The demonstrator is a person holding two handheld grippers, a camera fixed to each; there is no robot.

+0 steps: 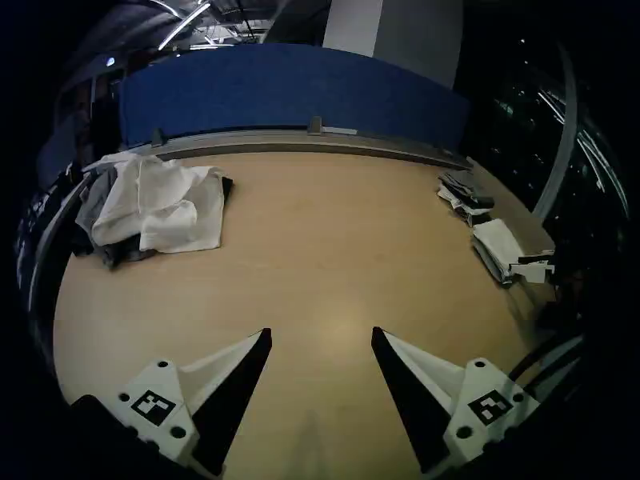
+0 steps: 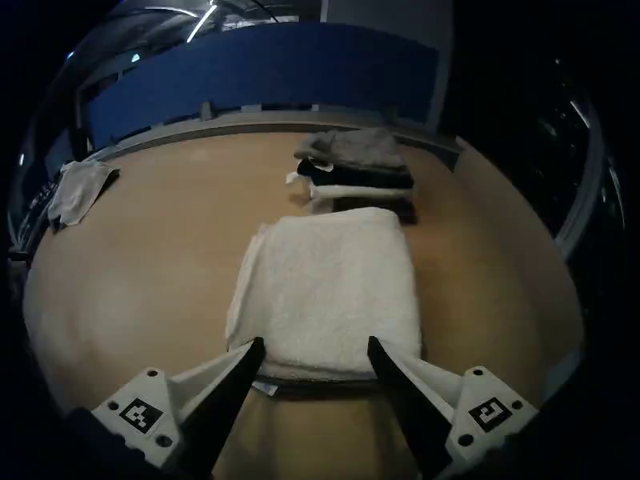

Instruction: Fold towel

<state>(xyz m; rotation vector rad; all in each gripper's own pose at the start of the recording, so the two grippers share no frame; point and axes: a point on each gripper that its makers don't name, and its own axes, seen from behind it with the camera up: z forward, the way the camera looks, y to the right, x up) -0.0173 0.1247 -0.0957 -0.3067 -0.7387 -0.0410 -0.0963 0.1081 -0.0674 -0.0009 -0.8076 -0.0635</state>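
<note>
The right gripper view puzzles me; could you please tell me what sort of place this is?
Probably an office or lab workspace: a long wooden desk with a blue divider screen along its far edge, a strip light overhead, and a stack of folded towels on the desk.

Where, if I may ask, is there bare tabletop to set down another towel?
Free: the broad wooden tabletop between the crumpled white towel pile and the folded white towel, ahead of the left gripper. Crowded: directly behind that folded towel, where the grey-and-black folded stack sits close.
</note>
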